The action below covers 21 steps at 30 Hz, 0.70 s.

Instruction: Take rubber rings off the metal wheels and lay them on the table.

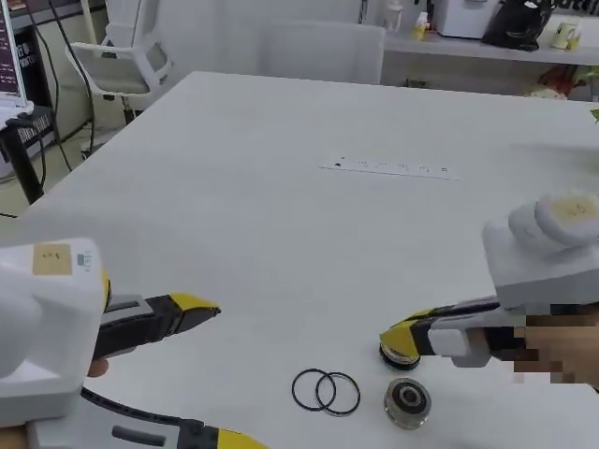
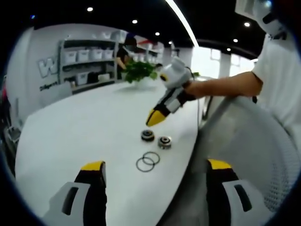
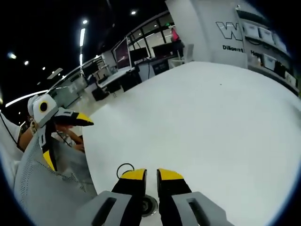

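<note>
Two black rubber rings (image 1: 326, 391) lie overlapping on the white table (image 1: 281, 215), near its front edge. Right of them stands a silvery metal wheel (image 1: 408, 400). A darker wheel (image 1: 401, 354) sits just behind it, right under the tips of my right gripper (image 1: 391, 339). That gripper's jaws are almost together and I see nothing held. My left gripper (image 1: 225, 374) is open wide, left of the rings. From the left gripper (image 2: 155, 167) I see the rings (image 2: 148, 161), both wheels (image 2: 147, 135) (image 2: 164, 142) and the right gripper (image 2: 155, 117). Below my right gripper (image 3: 151, 176) a wheel (image 3: 149, 205) peeks out.
A flat white strip (image 1: 388, 167) lies mid-table. A white office chair (image 1: 122, 56) stands at the far left corner, with a counter of appliances (image 1: 487, 37) behind. A potted plant (image 2: 138, 70) sits at the table's far end in the left gripper view.
</note>
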Available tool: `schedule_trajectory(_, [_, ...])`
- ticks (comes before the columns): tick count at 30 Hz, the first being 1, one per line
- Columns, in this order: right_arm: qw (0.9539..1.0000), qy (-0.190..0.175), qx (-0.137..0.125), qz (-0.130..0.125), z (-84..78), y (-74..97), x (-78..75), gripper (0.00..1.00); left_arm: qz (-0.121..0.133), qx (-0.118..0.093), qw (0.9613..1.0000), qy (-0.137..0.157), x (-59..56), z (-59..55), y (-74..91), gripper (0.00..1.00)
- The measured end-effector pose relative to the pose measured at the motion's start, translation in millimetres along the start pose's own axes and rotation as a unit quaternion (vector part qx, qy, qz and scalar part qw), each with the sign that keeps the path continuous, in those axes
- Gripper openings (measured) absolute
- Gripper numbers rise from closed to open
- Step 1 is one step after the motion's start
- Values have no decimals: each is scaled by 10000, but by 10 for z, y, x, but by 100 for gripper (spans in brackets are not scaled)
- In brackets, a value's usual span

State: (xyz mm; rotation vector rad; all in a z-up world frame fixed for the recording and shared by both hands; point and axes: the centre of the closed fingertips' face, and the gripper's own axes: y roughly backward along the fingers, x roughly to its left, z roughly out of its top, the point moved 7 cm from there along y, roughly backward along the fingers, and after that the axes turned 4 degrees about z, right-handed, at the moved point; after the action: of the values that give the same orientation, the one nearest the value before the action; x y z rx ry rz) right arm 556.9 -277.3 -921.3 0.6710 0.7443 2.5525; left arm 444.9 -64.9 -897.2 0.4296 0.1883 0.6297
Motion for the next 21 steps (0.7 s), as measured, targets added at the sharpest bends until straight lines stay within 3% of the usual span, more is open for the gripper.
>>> schedule_trajectory(3, [9998,-5,-183,-17,25,90,-59,5,-235,83,9996,-109,-53,18,-40,93])
schedule_trajectory(5, [9997,-15,-249,-60,34,125,-88,7,-294,104,9990,-305,-71,41,-50,91])
schedule_trajectory(9, [9992,-19,-346,-187,29,188,-154,7,-330,114,9988,-334,-46,131,-50,92])
schedule_trajectory(15, [9988,-40,-377,-325,-37,217,-225,8,-424,-68,9964,-734,18,458,-100,92])
schedule_trajectory(21, [9990,-8,-222,-400,-120,235,-251,8,-512,-337,9907,-1216,104,831,-271,91])
